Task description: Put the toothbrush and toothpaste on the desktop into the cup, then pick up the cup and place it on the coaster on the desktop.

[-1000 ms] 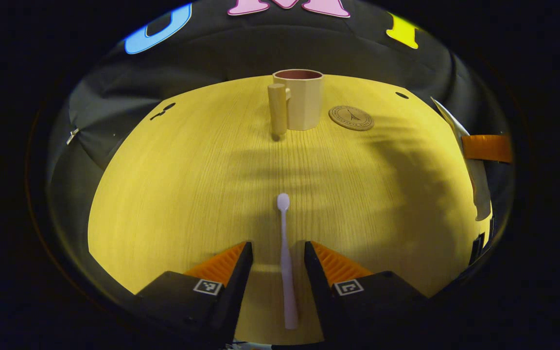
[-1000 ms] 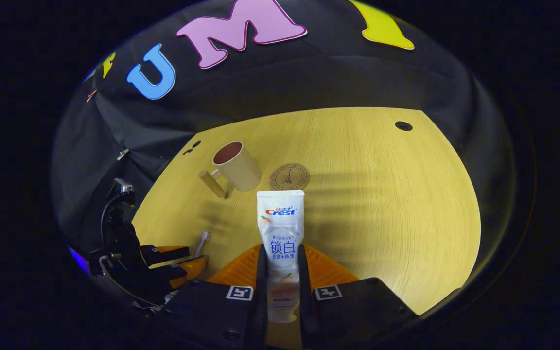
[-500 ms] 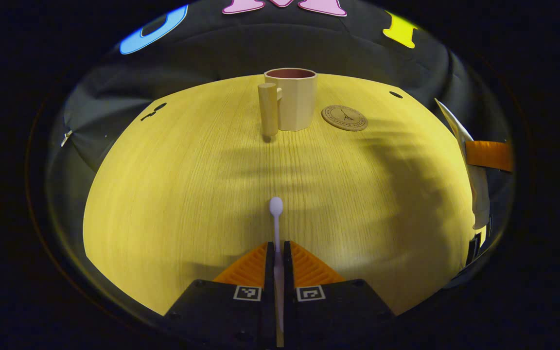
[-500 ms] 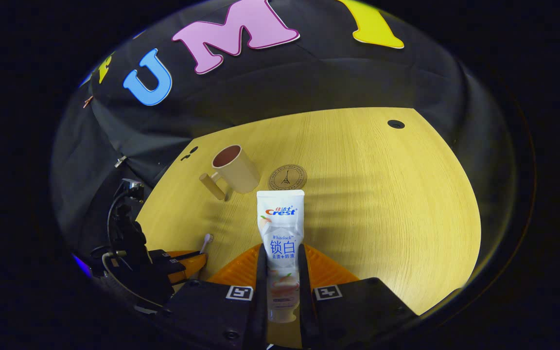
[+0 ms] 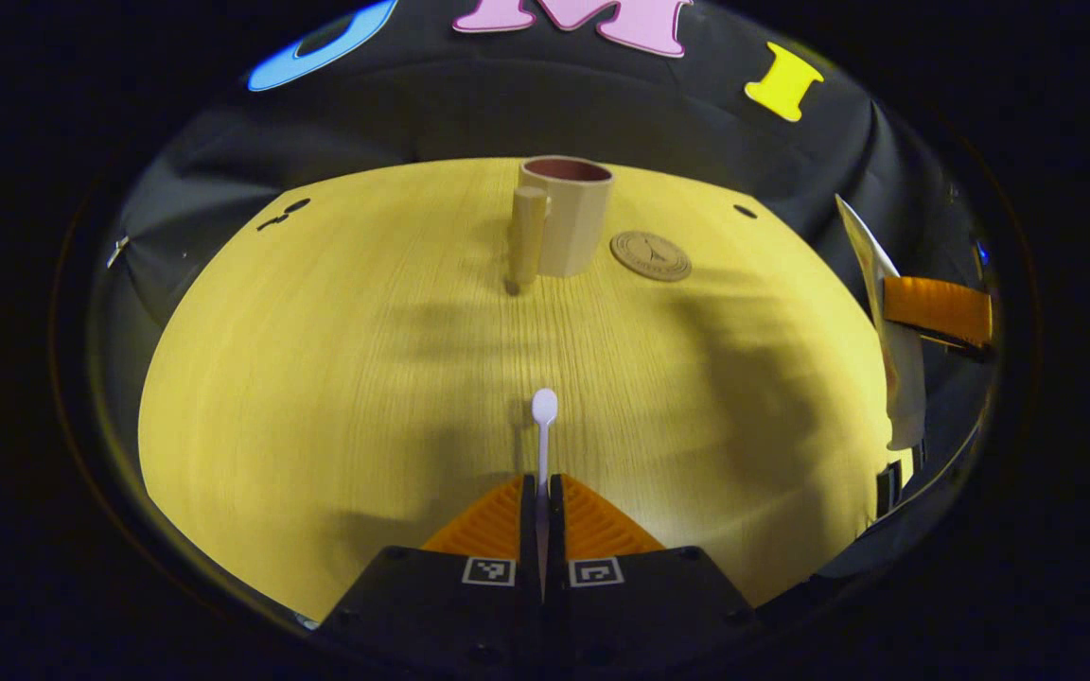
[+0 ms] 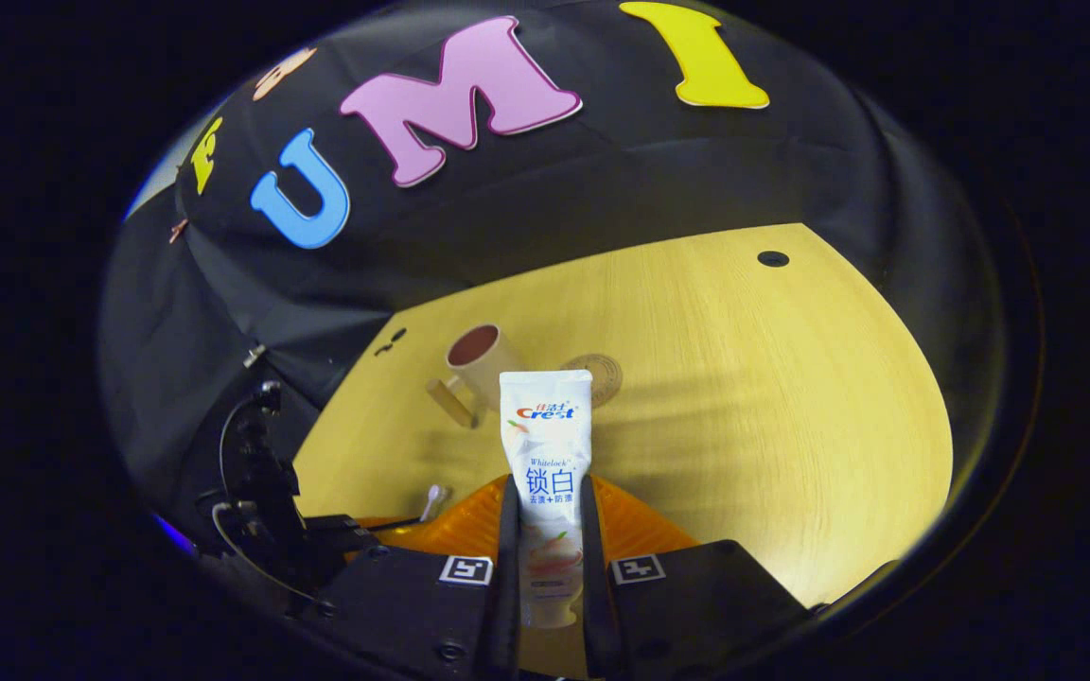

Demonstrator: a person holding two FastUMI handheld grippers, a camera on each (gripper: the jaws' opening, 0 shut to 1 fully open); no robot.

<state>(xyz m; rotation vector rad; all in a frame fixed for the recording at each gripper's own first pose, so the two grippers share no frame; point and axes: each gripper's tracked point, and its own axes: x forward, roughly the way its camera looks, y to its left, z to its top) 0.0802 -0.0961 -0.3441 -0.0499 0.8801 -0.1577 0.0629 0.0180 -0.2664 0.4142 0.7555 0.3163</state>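
Your task items: two held, two on the desk.
White toothbrush (image 5: pixel 543 426) and toothpaste (image 6: pixel 546 454) clamped; beige cup (image 5: pixel 573 218) upright beside round coaster (image 5: pixel 650 256).

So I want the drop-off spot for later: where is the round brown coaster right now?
In the left gripper view the round brown coaster lies on the yellow wooden desktop, just right of the beige handled cup.

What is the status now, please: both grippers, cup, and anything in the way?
Left gripper shut on toothbrush. Right gripper shut on toothpaste tube. Cup upright, empty, beside coaster. Path clear.
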